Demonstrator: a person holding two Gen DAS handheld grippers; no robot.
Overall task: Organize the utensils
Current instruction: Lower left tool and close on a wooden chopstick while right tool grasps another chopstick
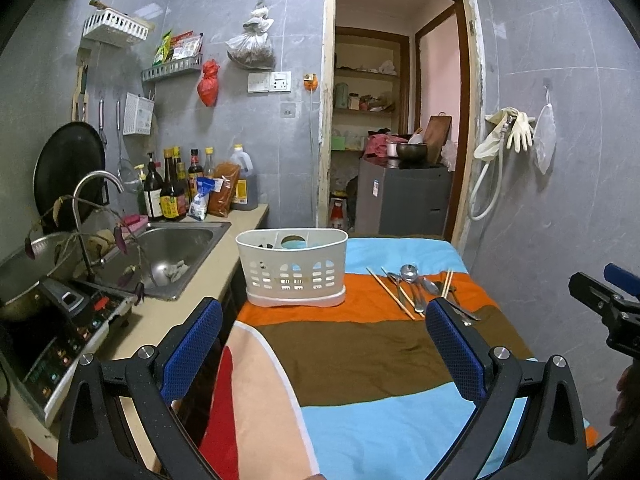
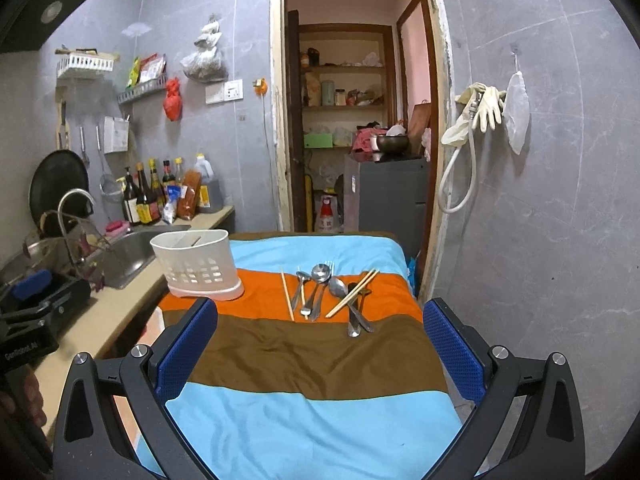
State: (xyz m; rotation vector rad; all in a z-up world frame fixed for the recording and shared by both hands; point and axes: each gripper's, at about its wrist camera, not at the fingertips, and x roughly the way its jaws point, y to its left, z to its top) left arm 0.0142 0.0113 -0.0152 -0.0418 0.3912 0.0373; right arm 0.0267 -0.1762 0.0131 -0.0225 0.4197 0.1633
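Note:
A white slotted utensil holder (image 1: 294, 268) stands on the striped cloth's orange band, at the left (image 2: 198, 266). Several steel spoons (image 2: 320, 280), a fork and wooden chopsticks (image 2: 352, 292) lie loose on the orange band to its right; they also show in the left wrist view (image 1: 412, 284). My left gripper (image 1: 324, 332) is open and empty, held above the cloth short of the holder. My right gripper (image 2: 320, 344) is open and empty, held above the brown band just short of the utensils. Its fingers (image 1: 600, 300) show at the right edge of the left view.
The table with the striped cloth (image 2: 312, 360) abuts a counter with a steel sink (image 1: 176, 248), a tap, an induction hob (image 1: 60, 344) and sauce bottles (image 1: 176, 188). An open doorway (image 2: 352, 120) lies behind. A grey tiled wall with hanging gloves (image 2: 486, 108) is on the right.

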